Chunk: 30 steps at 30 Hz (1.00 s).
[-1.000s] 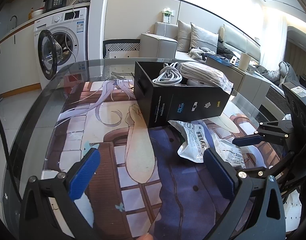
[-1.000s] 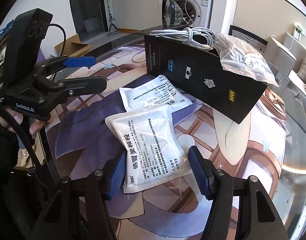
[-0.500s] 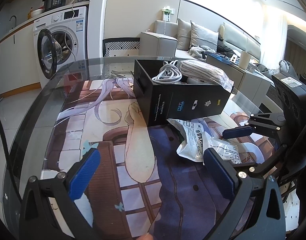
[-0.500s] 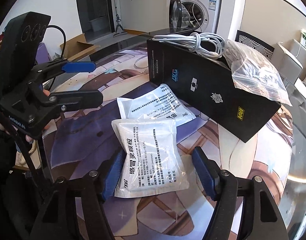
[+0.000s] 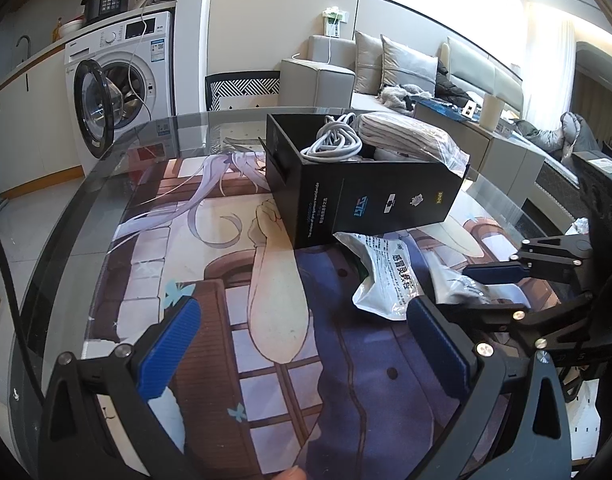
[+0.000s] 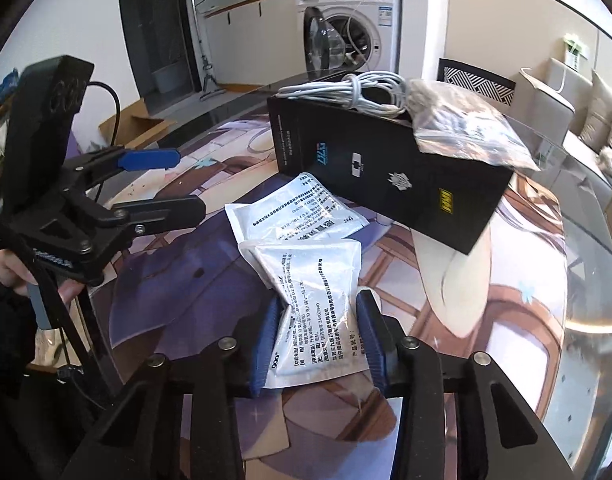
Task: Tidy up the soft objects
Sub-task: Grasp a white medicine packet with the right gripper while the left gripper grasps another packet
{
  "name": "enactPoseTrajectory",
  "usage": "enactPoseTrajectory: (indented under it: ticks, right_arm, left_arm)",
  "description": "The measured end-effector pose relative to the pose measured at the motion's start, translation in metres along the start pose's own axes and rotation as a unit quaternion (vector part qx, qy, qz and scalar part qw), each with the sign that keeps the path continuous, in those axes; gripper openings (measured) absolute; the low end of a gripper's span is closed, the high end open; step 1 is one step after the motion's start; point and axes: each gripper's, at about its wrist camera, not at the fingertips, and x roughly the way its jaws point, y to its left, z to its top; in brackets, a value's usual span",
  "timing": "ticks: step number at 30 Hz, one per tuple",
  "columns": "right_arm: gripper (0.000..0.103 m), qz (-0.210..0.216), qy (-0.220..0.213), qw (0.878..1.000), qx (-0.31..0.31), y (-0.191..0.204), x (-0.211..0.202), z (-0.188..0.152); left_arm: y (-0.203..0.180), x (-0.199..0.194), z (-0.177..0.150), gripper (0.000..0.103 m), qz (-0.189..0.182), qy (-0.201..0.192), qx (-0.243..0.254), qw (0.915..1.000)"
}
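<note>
My right gripper (image 6: 317, 340) is shut on a white medicine pouch (image 6: 318, 292), squeezing its near end on the printed mat; in the left wrist view the pouch (image 5: 458, 284) lies partly hidden between the right gripper's fingers. A second white pouch (image 6: 298, 212) lies flat just beyond it, also seen in the left wrist view (image 5: 386, 272). Behind stands a black open box (image 6: 390, 176) holding a grey coiled cable (image 6: 354, 88) and a clear bag of cloth (image 6: 466, 132). My left gripper (image 5: 302, 344) is open and empty, low over the mat left of the pouches.
The round glass table (image 5: 66, 216) carries a printed anime mat (image 5: 266, 320). A washing machine (image 5: 118, 80) with its door open stands behind the table. A sofa (image 5: 426, 68) and a chair back (image 5: 242, 88) lie beyond. A cardboard box (image 6: 134, 128) sits on the floor.
My right gripper has closed from wide open onto the near white pouch, crumpling it. The left gripper has stayed open and nearly still.
</note>
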Motion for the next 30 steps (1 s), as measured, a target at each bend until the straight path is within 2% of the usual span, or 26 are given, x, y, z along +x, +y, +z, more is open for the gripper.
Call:
enactPoseTrajectory:
  ticks: [4, 15, 21, 24, 25, 29, 30]
  right_arm:
    - [0.036, 0.000, -0.016, 1.000, 0.012, -0.008, -0.015, -0.002]
    - [0.036, -0.001, -0.031, 0.999, 0.035, -0.028, -0.034, -0.007]
    - [0.036, -0.003, -0.035, 0.998, 0.043, -0.034, -0.037, -0.008]
    - [0.036, -0.003, -0.037, 0.998, 0.046, -0.035, -0.038, -0.008]
    - [0.036, -0.003, -0.038, 0.998, 0.047, -0.036, -0.039, -0.009]
    - [0.036, -0.003, -0.039, 0.998, 0.050, -0.038, -0.038, -0.009]
    - [0.036, -0.004, -0.039, 0.998, 0.050, -0.038, -0.038, -0.009]
  left_arm:
    - [-0.006, 0.002, 0.004, 0.103, -0.001, 0.009, 0.006, 0.9999]
    - [-0.044, 0.027, 0.016, 0.103, -0.011, 0.048, 0.042, 0.9979]
    - [-0.053, 0.047, 0.024, 0.103, -0.009, 0.080, 0.030, 0.9963]
    - [-0.052, 0.055, 0.026, 0.100, -0.008, 0.096, 0.021, 0.9951]
    - [-0.053, 0.057, 0.026, 0.093, -0.008, 0.102, 0.020, 0.9946]
    - [-0.062, 0.059, 0.025, 0.084, 0.011, 0.101, 0.047, 0.9938]
    - [-0.064, 0.058, 0.025, 0.079, 0.007, 0.097, 0.051, 0.9939]
